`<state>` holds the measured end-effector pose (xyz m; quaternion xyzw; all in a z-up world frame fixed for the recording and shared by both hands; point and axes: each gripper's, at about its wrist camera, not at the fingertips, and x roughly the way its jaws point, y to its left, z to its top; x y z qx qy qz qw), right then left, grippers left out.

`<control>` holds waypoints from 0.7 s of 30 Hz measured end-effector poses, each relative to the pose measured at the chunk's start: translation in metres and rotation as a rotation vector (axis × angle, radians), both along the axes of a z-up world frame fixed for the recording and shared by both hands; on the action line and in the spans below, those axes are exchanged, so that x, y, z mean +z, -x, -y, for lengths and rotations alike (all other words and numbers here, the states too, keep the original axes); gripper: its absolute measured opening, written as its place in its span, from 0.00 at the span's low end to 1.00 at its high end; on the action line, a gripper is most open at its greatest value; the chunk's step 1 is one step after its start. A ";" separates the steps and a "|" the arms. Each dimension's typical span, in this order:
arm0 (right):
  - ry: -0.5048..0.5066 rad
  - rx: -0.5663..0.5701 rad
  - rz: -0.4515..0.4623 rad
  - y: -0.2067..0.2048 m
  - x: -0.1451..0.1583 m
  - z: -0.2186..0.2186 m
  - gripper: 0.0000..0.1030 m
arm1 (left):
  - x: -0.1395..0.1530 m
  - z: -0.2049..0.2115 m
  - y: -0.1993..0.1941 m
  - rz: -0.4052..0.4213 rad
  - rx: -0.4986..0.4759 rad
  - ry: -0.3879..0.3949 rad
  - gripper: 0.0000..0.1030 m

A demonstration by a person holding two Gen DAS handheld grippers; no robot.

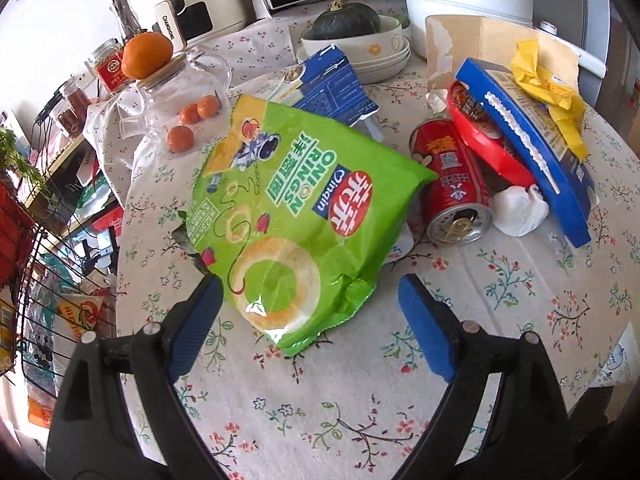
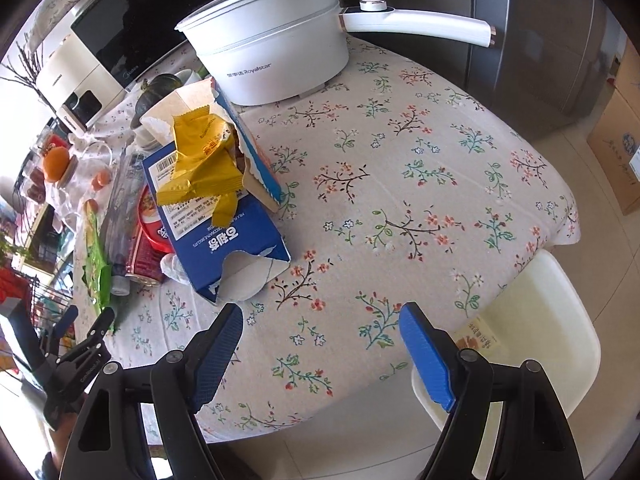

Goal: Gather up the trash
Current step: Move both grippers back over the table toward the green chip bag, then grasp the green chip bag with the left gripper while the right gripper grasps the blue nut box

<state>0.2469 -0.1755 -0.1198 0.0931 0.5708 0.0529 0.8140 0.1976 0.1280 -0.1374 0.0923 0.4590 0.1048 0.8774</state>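
Now, from my left wrist camera, I see a glass jar [image 1: 182, 100] with small oranges at the far left of the flowered tablecloth [image 1: 320, 400], a larger orange [image 1: 146, 54] resting on its lid. Just right of it lies the green onion-ring bag [image 1: 296, 216], flat on the cloth, its lower edge between the spread fingers of my left gripper [image 1: 310, 320], which hangs released with nothing pinched. A red can [image 1: 452, 180] lies on its side touching the bag's right edge, next to a crumpled white tissue [image 1: 520, 212], with a blue carton [image 1: 536, 140] and a yellow wrapper [image 1: 548, 88] piled over it. From my right wrist camera, the same blue carton [image 2: 224, 240] sits left of centre, the yellow wrapper [image 2: 204, 160] on top. My right gripper [image 2: 322, 340] is likewise released, above bare cloth beside the carton's torn end. A white pot [image 2: 276, 56] stands behind.
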 end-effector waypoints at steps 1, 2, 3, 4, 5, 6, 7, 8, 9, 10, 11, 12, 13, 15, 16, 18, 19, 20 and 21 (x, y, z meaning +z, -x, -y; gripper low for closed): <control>0.005 0.007 -0.002 -0.001 -0.002 -0.005 0.80 | -0.001 -0.002 -0.001 -0.002 0.003 -0.006 0.87; 0.012 0.015 -0.003 -0.003 -0.004 -0.010 0.80 | -0.002 -0.004 -0.002 0.000 0.006 -0.009 0.87; 0.021 0.023 -0.002 -0.004 -0.005 -0.015 0.80 | -0.002 -0.004 -0.003 0.004 0.004 -0.012 0.84; 0.032 0.033 0.002 -0.004 -0.006 -0.020 0.80 | -0.003 -0.004 -0.004 0.006 -0.001 -0.016 0.80; 0.045 0.045 0.007 -0.005 -0.007 -0.026 0.80 | -0.003 -0.004 -0.004 0.005 -0.008 -0.020 0.77; 0.059 0.059 0.013 -0.005 -0.008 -0.031 0.80 | -0.004 -0.003 -0.005 0.000 -0.015 -0.024 0.69; 0.075 0.074 0.020 -0.005 -0.008 -0.037 0.80 | -0.005 -0.003 -0.006 -0.007 -0.019 -0.028 0.61; 0.092 0.090 0.028 -0.005 -0.008 -0.043 0.80 | -0.006 -0.003 -0.006 -0.015 -0.022 -0.027 0.57; 0.109 0.105 0.035 -0.005 -0.009 -0.050 0.80 | -0.006 -0.004 -0.007 -0.022 -0.022 -0.024 0.50; 0.126 0.121 0.042 -0.004 -0.010 -0.056 0.80 | -0.007 -0.005 -0.007 -0.026 -0.018 -0.019 0.45; 0.144 0.139 0.048 -0.004 -0.011 -0.062 0.80 | -0.006 -0.007 -0.007 -0.028 -0.012 -0.016 0.42; 0.161 0.155 0.055 -0.004 -0.013 -0.068 0.80 | -0.004 -0.009 -0.006 -0.027 -0.004 -0.015 0.38; 0.178 0.170 0.062 -0.004 -0.014 -0.075 0.80 | -0.002 -0.010 -0.006 -0.021 0.002 -0.011 0.34; 0.204 0.194 0.074 -0.003 -0.016 -0.086 0.80 | 0.003 -0.015 -0.003 -0.005 0.009 0.003 0.29; 0.214 0.203 0.077 -0.003 -0.018 -0.092 0.80 | 0.004 -0.017 -0.003 0.002 0.013 0.010 0.27; 0.232 0.218 0.083 -0.004 -0.021 -0.102 0.80 | 0.008 -0.022 -0.001 0.014 0.020 0.023 0.24; 0.240 0.226 0.085 -0.004 -0.023 -0.107 0.80 | 0.009 -0.024 0.000 0.019 0.022 0.027 0.23; 0.250 0.233 0.087 -0.004 -0.026 -0.112 0.80 | 0.011 -0.026 0.001 0.026 0.024 0.031 0.22; 0.262 0.241 0.089 -0.005 -0.028 -0.117 0.80 | 0.013 -0.028 0.003 0.034 0.025 0.037 0.20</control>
